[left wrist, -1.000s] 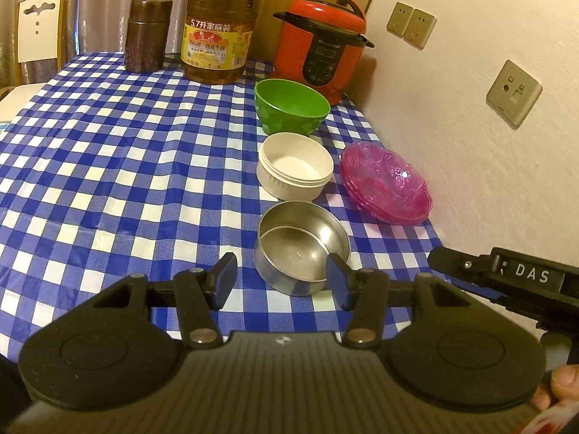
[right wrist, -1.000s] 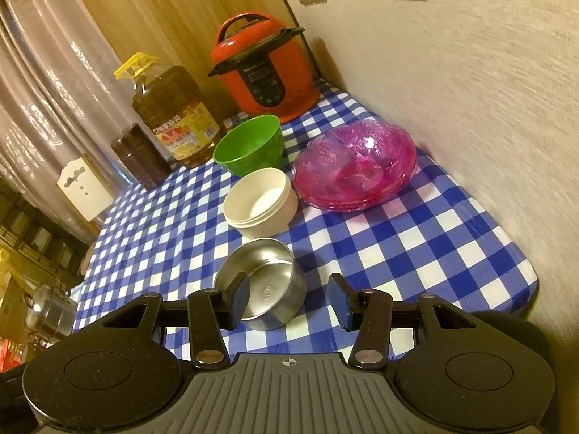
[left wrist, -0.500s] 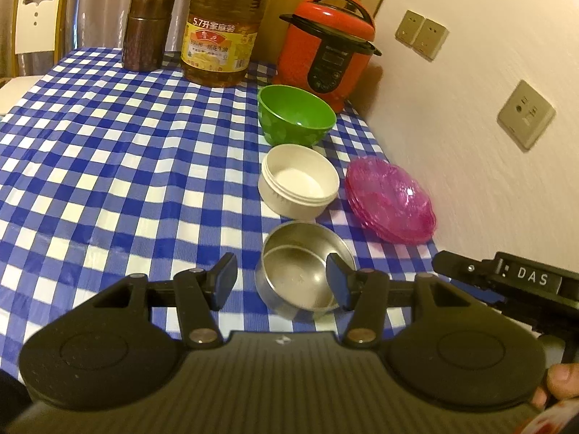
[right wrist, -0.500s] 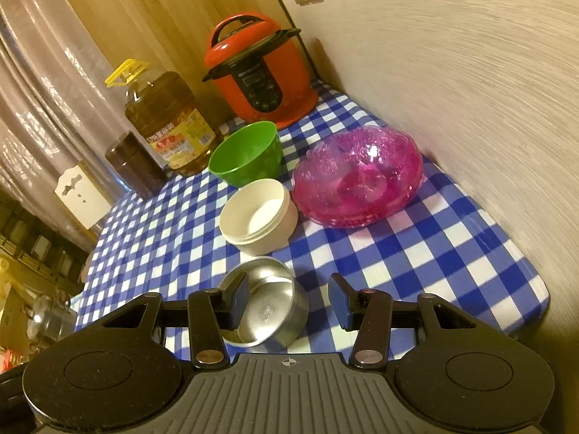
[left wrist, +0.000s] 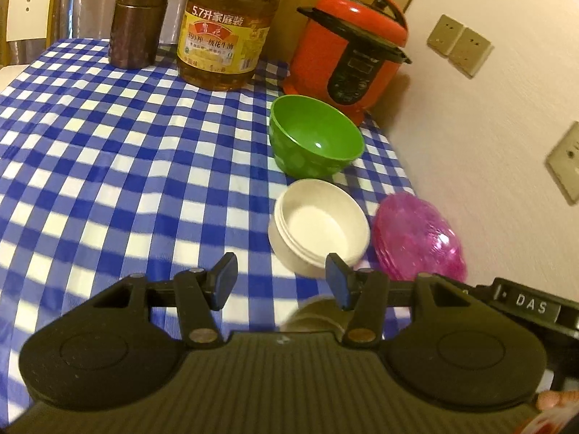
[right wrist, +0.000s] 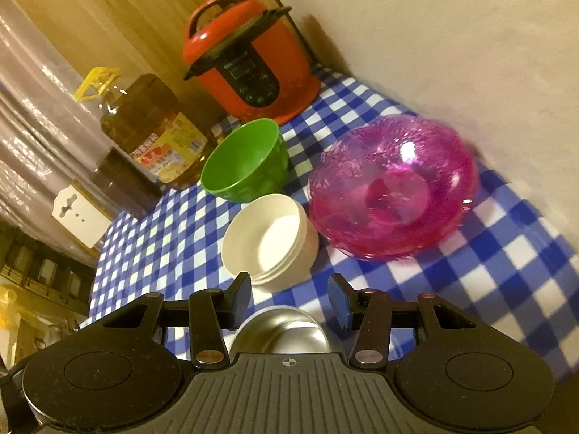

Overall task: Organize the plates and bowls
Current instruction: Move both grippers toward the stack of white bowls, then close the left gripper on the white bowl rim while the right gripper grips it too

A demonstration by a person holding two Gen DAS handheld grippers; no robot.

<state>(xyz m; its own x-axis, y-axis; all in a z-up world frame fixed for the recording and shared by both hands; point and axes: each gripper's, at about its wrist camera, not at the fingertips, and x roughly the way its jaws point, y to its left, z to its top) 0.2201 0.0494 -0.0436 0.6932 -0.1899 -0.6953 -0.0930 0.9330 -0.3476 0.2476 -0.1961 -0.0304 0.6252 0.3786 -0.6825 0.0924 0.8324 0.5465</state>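
A green bowl point(left wrist: 316, 136), a stack of white bowls point(left wrist: 320, 221) and a steel bowl point(left wrist: 314, 314) stand in a row on the blue checked tablecloth point(left wrist: 108, 152), with stacked pink glass plates point(left wrist: 419, 237) to their right by the wall. My left gripper point(left wrist: 282, 280) is open and empty above the steel bowl, which is mostly hidden under it. My right gripper point(right wrist: 289, 298) is open and empty, just over the steel bowl point(right wrist: 284, 329), with the white bowls point(right wrist: 269, 238), green bowl point(right wrist: 246, 161) and pink plates point(right wrist: 392, 186) ahead of it.
A red pressure cooker point(left wrist: 347, 49), a large oil bottle point(left wrist: 226, 25) and a brown canister point(left wrist: 137, 20) stand along the table's far edge. A wall point(left wrist: 506, 115) with sockets runs along the right. A white chair point(left wrist: 27, 7) stands at the far left.
Both grippers have moved forward over the table, so the steel bowl has slipped down under them and the white bowls and pink plates have come closer. Both stay open.
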